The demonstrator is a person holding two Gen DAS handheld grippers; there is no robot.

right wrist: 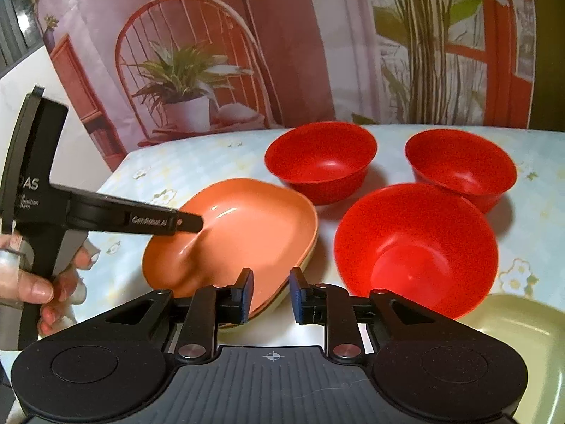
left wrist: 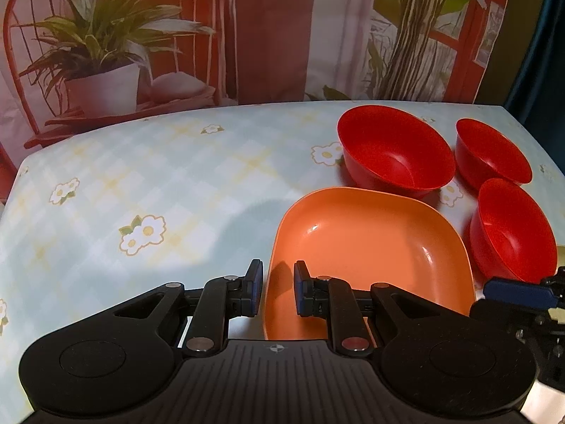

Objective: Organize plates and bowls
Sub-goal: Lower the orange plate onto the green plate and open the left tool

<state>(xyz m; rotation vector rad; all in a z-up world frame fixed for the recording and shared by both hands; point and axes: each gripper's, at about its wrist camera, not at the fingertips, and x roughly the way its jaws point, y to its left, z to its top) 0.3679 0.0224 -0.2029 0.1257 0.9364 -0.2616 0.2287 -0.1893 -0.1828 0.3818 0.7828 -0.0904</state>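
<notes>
The left claw (left wrist: 278, 288) points steeply down and grips the near rim of the orange plate (left wrist: 367, 247) on the table (left wrist: 159, 176). The right claw (right wrist: 271, 295) is narrow and holds nothing; the plate's edge lies just left of it. Three red bowls (right wrist: 416, 247) stand ahead, to its right.

Right gripper (right wrist: 271, 295) hangs over the near rim of the orange plate (right wrist: 247, 233), jaws slightly apart, no visible pad contact. Left gripper (right wrist: 190, 222) enters from the left, held by a hand (right wrist: 39, 289), its tip over the plate's inside. Three red bowls (right wrist: 416, 247) sit right of it; green plate (right wrist: 529, 346) bottom right.
</notes>
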